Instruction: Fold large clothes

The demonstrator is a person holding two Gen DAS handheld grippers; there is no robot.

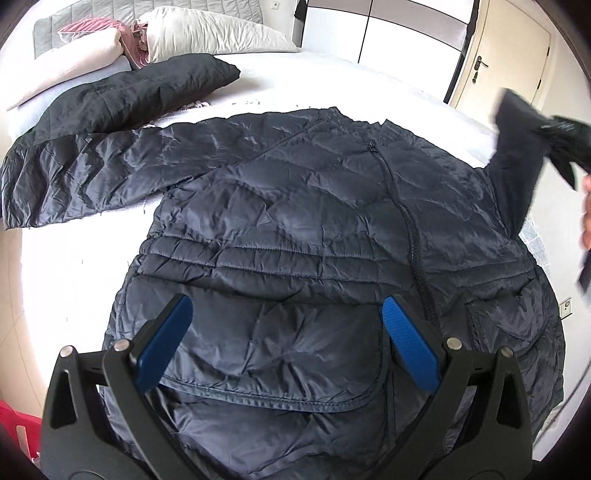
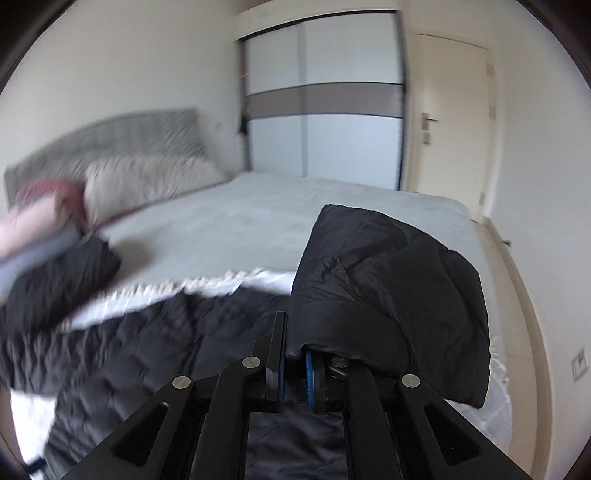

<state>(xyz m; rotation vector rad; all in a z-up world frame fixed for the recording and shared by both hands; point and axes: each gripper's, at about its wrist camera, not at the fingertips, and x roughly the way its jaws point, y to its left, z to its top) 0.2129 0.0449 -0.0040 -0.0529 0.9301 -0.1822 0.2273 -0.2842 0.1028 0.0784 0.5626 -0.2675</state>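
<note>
A dark navy quilted jacket (image 1: 303,221) lies front up on the white bed, zipper closed, its left sleeve (image 1: 85,173) stretched out flat to the left. My left gripper (image 1: 286,314) is open and empty, hovering above the jacket's lower hem. My right gripper (image 2: 293,347) is shut on the jacket's right sleeve (image 2: 388,288), lifted above the bed with the cuff draped over the fingers. In the left wrist view that raised sleeve (image 1: 517,177) and the right gripper (image 1: 565,144) show at the far right.
A folded black quilted garment (image 1: 147,92) lies on the bed beyond the left sleeve. Pillows (image 1: 214,33) and pink bedding (image 1: 74,59) sit by the grey headboard. A wardrobe (image 2: 321,110) and door (image 2: 450,122) stand behind. A red object (image 1: 14,424) is at lower left.
</note>
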